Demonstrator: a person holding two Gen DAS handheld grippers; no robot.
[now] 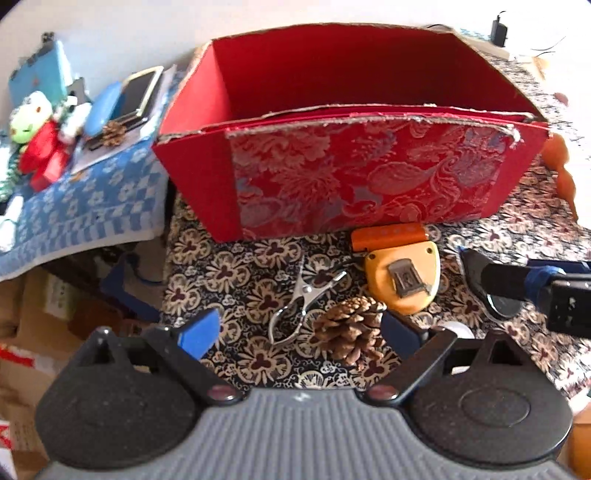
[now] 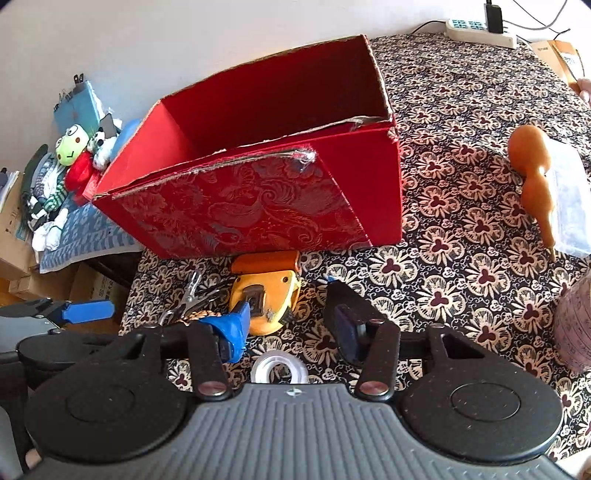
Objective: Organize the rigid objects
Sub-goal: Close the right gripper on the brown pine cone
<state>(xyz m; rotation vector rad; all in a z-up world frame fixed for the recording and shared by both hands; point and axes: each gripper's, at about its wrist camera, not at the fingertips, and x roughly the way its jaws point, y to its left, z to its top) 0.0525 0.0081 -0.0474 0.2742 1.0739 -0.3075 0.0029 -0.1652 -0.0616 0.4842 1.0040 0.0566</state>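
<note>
Several rigid things are lying before the red box [image 1: 332, 110] on the worktop [image 2: 480, 258]: tape measure [image 1: 400, 271], pine cone [image 1: 349, 330], metal clip [image 1: 295, 306]. Left gripper [image 1: 301, 332], jaws spread, is straddling the cone; right gripper [image 2: 288, 332], jaws apart and pinching nothing, is needing centring before closing.

Brocade-faced cardboard box [image 1: 369, 170]; shiny metal clip [image 1: 301, 301]; rough pinecone [image 1: 351, 328].

cloth: floral patterned tablecloth [image 2: 461, 229] as landmark, dark with cream flowers
towel: blue checked towel [image 1: 92, 206] just left of cloth's edge
toys: green-headed plush frog [image 2: 72, 142] on the towel
power strip: white power strip [image 2: 480, 31] at cloth's far edge, black plug inserted
boxes: cardboard boxes [image 1: 33, 314] below cloth's left side
</note>
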